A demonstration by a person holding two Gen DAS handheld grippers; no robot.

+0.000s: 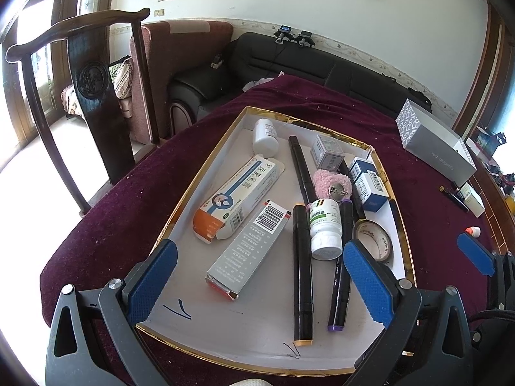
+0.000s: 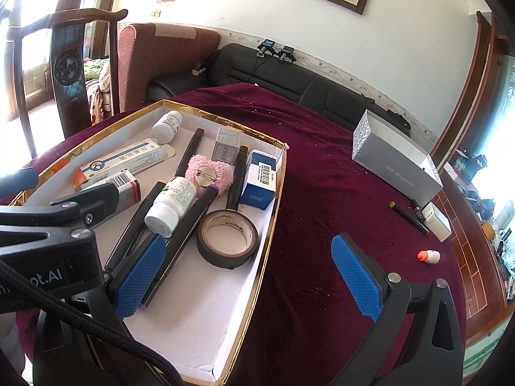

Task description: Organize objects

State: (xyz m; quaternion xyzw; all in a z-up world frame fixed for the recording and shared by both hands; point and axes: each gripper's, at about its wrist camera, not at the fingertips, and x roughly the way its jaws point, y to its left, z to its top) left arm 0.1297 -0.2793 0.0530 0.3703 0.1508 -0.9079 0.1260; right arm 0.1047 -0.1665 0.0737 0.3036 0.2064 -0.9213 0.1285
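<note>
Things to tidy lie in a flat white tray (image 1: pixel 222 148) with a gold rim, and the tray sits on a dark red cloth (image 1: pixel 122 199) that covers the table; in the tray we see a long box with an orange end (image 1: pixel 236 199) and a grey box with a bar code (image 1: pixel 249 249) just beside it; near the middle a white bottle with a green label (image 1: pixel 325 228) lies on its side across two black markers, one with a yellow end (image 1: pixel 302 276) and one with a purple end (image 2: pixel 180 241); a third black marker (image 1: pixel 301 169) lies further back, and a small white bottle (image 1: pixel 265 136) lies near the far corner; a fluffy pink thing with a metal pin (image 2: pixel 210 170) lies behind the green bottle, with a small grey box (image 1: pixel 326 154) and a blue and white box (image 2: pixel 260 180) close by; a roll of dark tape (image 2: pixel 228 238) lies flat near the right wall of the tray; our left tongs (image 1: pixel 260 286) hang over the near end of the tray, spread wide and holding nothing; our right tongs (image 2: pixel 248 281) are spread wide and empty too, with one blue pad over the tray and the other over the cloth; out on the cloth, well apart from the tray, we see a long grey box (image 2: pixel 396 164), a black pen (image 2: pixel 408 217) and a tiny bottle with an orange cap (image 2: pixel 429 256); behind the table stand a dark wooden chair (image 1: pixel 87 74) and a black sofa (image 1: pixel 289 61).
</note>
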